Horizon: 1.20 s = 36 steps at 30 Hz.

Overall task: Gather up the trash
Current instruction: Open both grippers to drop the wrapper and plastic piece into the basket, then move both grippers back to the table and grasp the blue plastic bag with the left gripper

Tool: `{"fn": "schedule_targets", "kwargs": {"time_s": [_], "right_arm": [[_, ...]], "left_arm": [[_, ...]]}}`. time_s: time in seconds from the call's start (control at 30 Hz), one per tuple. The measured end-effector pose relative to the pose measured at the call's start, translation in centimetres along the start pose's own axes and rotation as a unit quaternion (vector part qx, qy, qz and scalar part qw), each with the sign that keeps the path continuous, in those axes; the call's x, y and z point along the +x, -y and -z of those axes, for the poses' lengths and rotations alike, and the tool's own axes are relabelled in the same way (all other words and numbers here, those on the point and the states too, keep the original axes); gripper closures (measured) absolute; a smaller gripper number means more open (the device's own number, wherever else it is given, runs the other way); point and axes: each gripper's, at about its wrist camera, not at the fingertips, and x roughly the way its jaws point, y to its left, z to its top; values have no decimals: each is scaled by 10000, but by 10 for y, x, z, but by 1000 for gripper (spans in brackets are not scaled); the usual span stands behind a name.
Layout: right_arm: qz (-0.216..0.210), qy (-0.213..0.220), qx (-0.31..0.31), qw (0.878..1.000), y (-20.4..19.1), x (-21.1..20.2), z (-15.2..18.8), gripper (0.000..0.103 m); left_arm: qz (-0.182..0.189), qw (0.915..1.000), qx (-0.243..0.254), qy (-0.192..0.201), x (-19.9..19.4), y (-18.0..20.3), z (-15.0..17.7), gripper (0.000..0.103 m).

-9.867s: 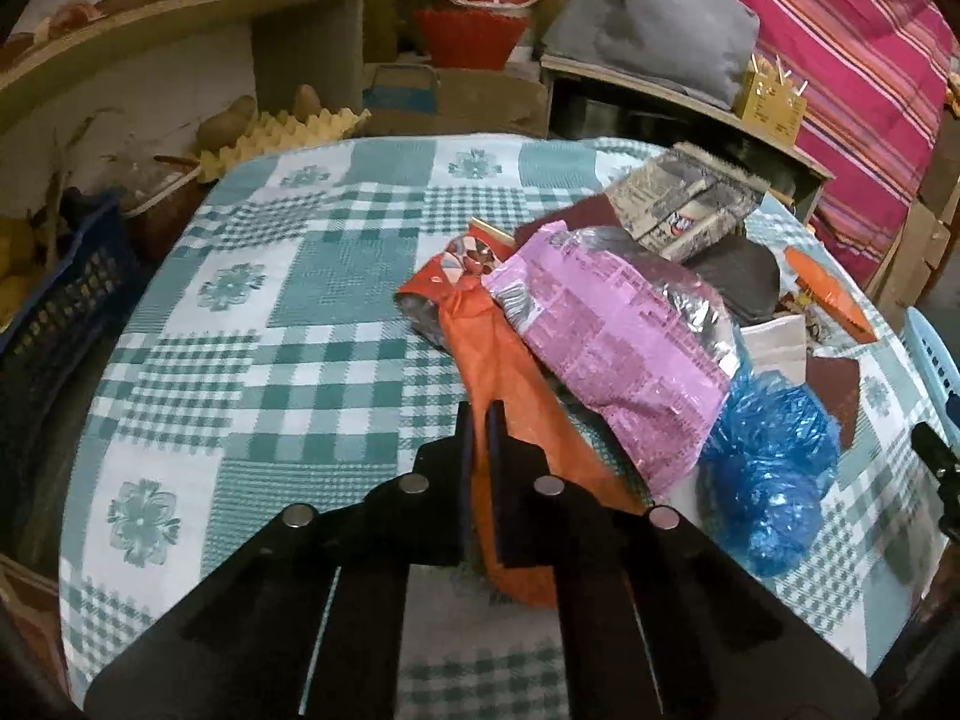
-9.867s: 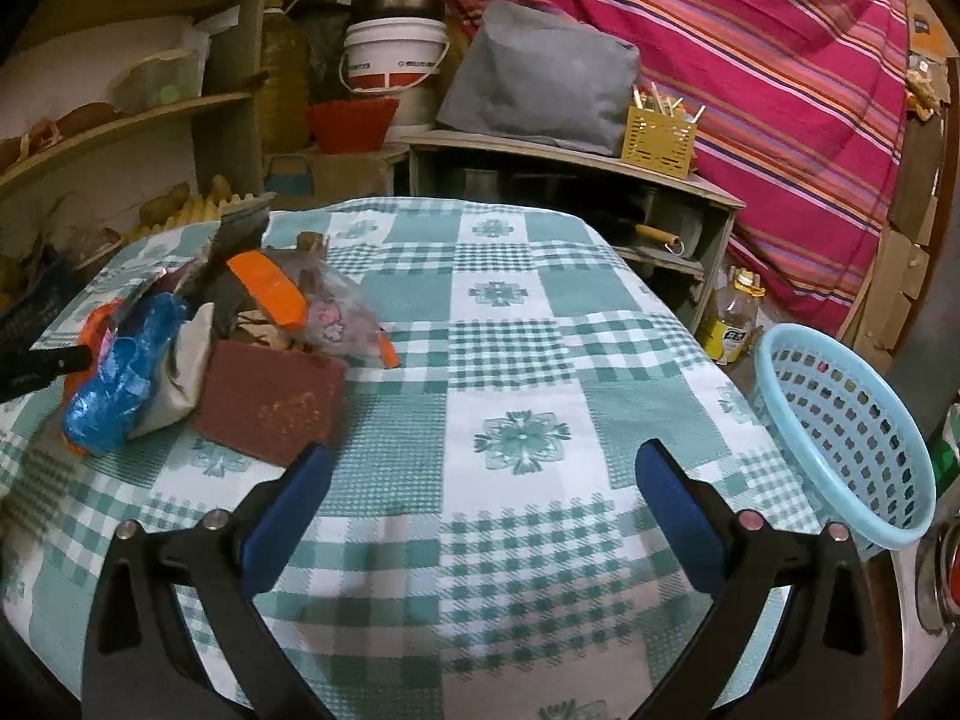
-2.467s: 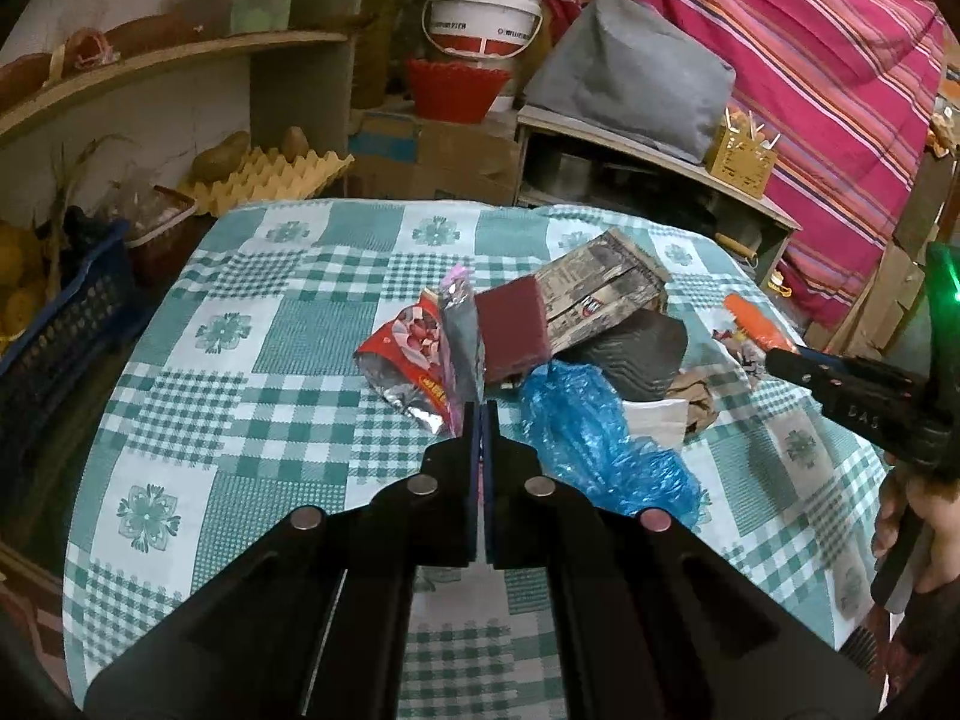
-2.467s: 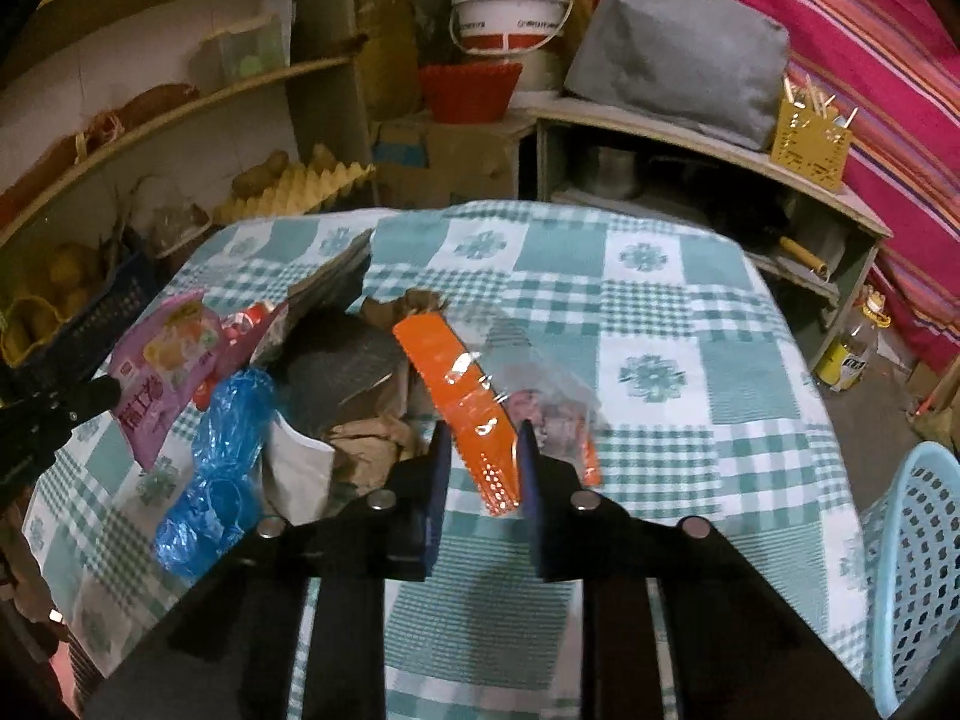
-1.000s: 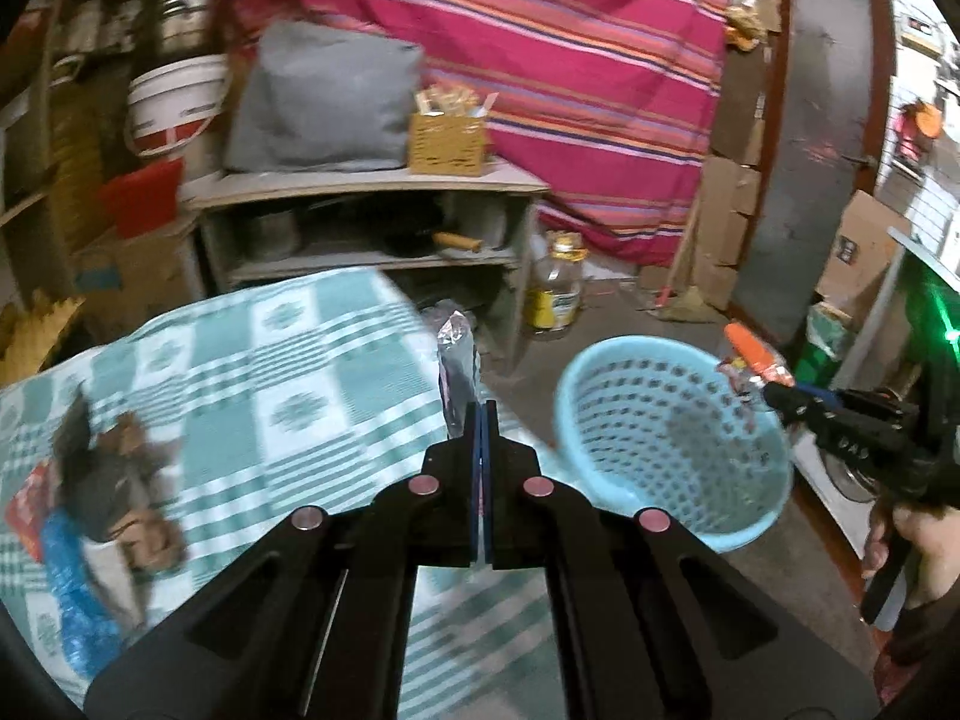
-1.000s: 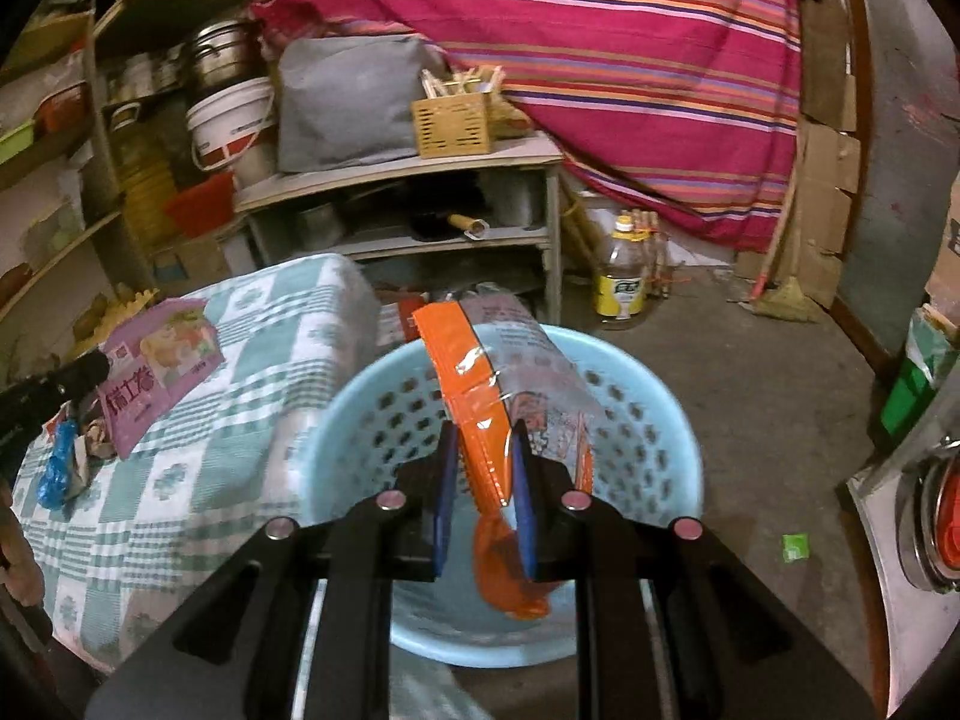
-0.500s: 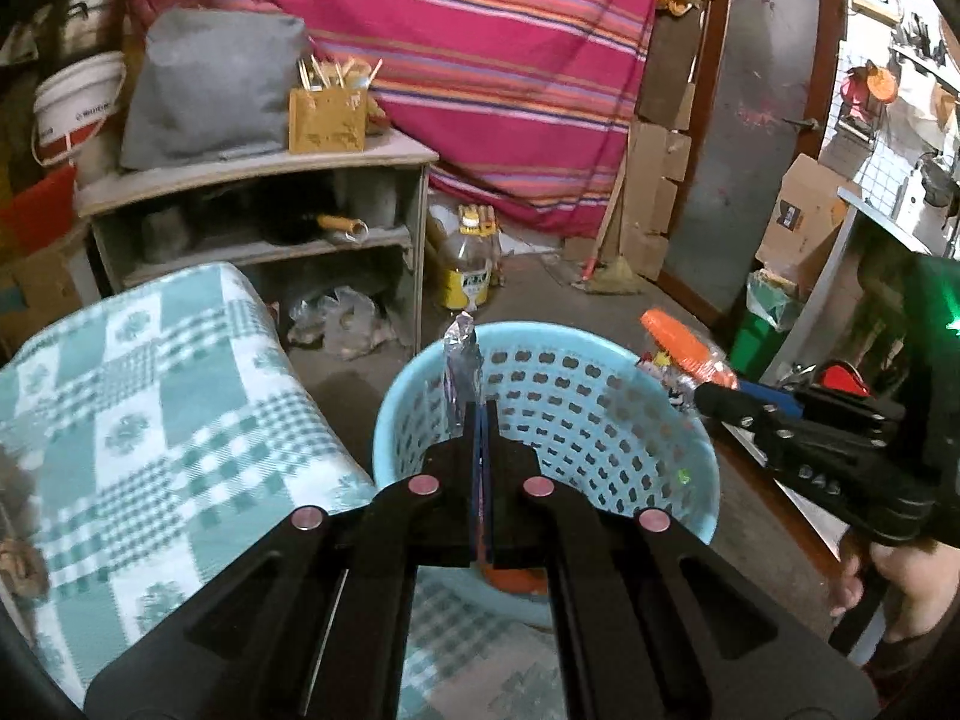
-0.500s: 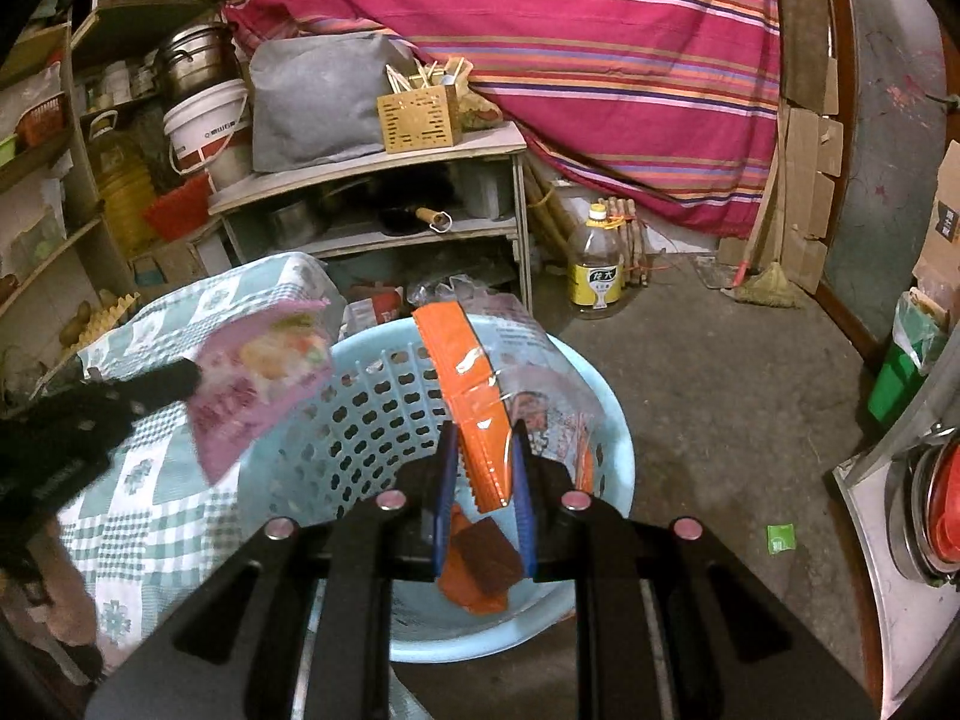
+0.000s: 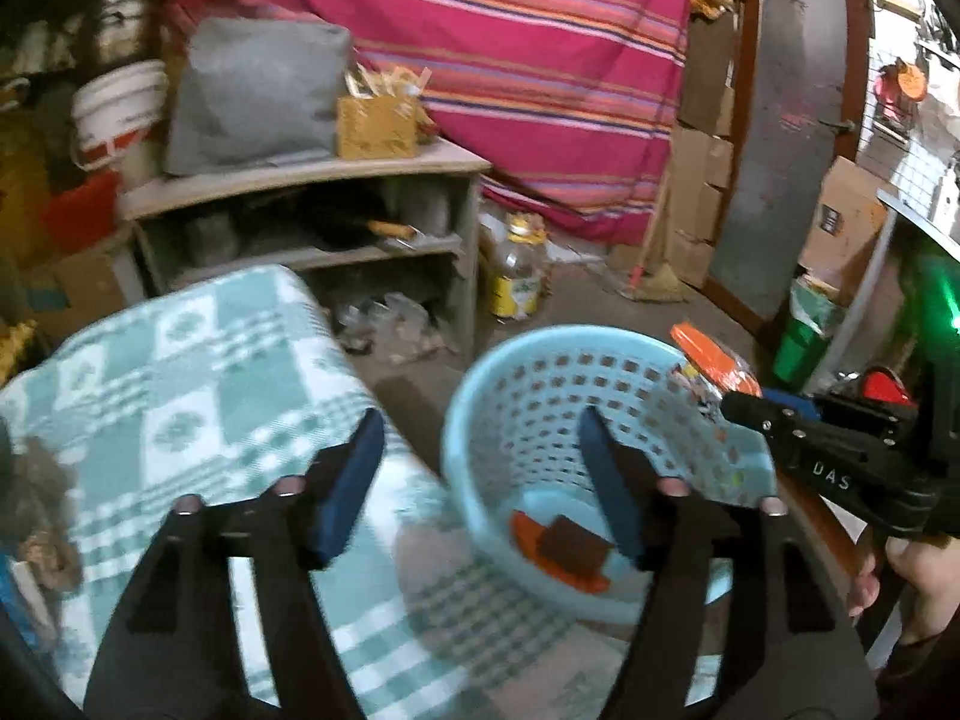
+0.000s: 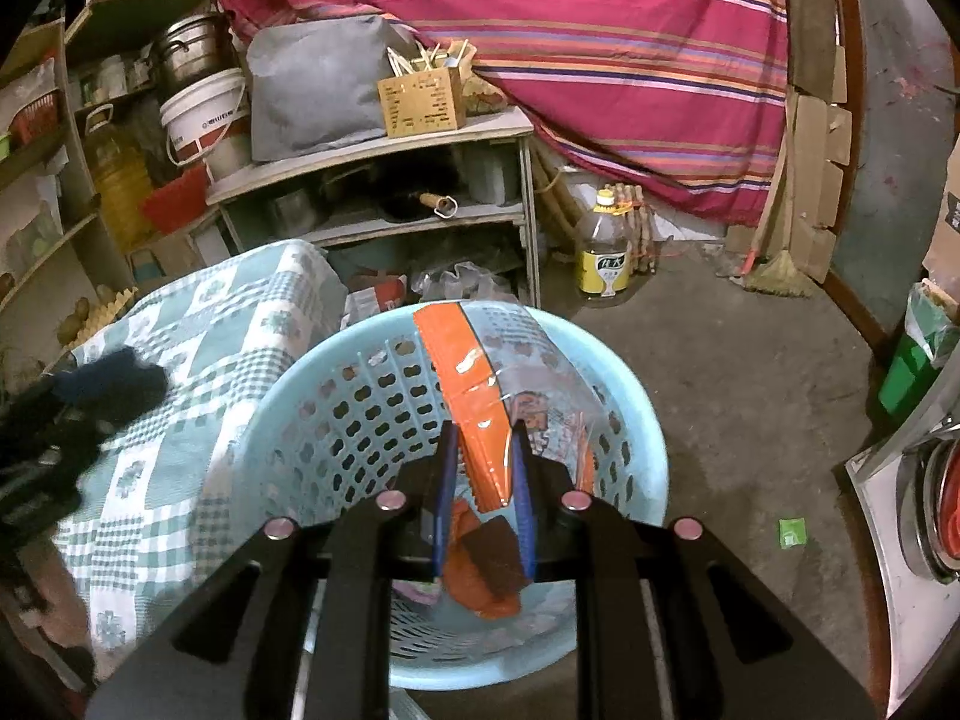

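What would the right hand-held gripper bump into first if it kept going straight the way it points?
Probably the trash at the bottom of the blue basket: the right hand-held gripper, shut on an orange wrapper, points down into it. Depth is hard to judge.

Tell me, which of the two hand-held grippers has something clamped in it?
The right hand-held gripper: an orange-and-clear plastic wrapper is pinched between its jaws above the light-blue plastic basket. The left hand-held gripper is opening, nothing between its jaws.

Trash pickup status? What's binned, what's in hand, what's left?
Binned: orange and brown scraps lie in the blue basket. The left gripper is opening, nothing between its fingers. In hand: the right gripper clamps an orange wrapper over the basket. Left: litter on the table.
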Motion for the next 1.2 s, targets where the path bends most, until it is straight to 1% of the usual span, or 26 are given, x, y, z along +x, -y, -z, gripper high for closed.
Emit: {"fn": "schedule_targets", "kwargs": {"time_s": [0.1,0.23,0.3,0.37,0.4,0.47,0.5,0.53,0.6,0.67,0.83,0.9,0.97,1.07,1.2], "right_arm": [[5,-16,-20,10000,-6,5,0,83],[69,-40,-35,10000,-13,15,-1,82],[127,-101,-77,9998,-15,20,0,73],[225,-157,-168,9995,-20,28,1,45],[310,-147,-220,9992,-22,30,3,42],[431,-206,-288,9984,-27,35,6,40],[484,-230,-297,9981,-28,37,7,37],[538,-208,-292,9979,-30,36,9,30],[609,-139,-284,9976,-34,33,12,27],[597,-88,-276,9978,-39,28,14,21],[626,126,-442,9970,-65,15,14,18],[583,221,-490,9969,-80,9,13,15],[519,343,-524,9967,-95,3,15,10],[392,486,-600,9962,-123,-6,17,10],[250,550,-611,9963,-153,-8,21,8]], "left_arm": [[-216,9997,-59,89,-15,-16,-1,22],[-473,9986,-163,164,-34,-38,-1,17],[-650,9975,-211,200,-45,-52,1,13],[-801,9961,-276,228,-58,-68,5,13],[-861,9955,-310,243,-64,-75,8,12],[-1020,9936,-402,262,-76,-93,15,10],[-1077,9929,-430,258,-79,-100,16,10],[-1147,9920,-462,251,-83,-107,19,10],[-1294,9899,-531,243,-93,-123,26,9],[-1475,9871,-580,222,-102,-139,35,9],[-1699,9819,-827,146,-116,-175,57,9],[-1846,9783,-934,106,-122,-193,69,9],[-1958,9754,-1015,39,-126,-207,79,9],[-2192,9701,-1039,-79,-131,-229,96,9],[-2284,9674,-1074,-216,-134,-250,115,9]]}}
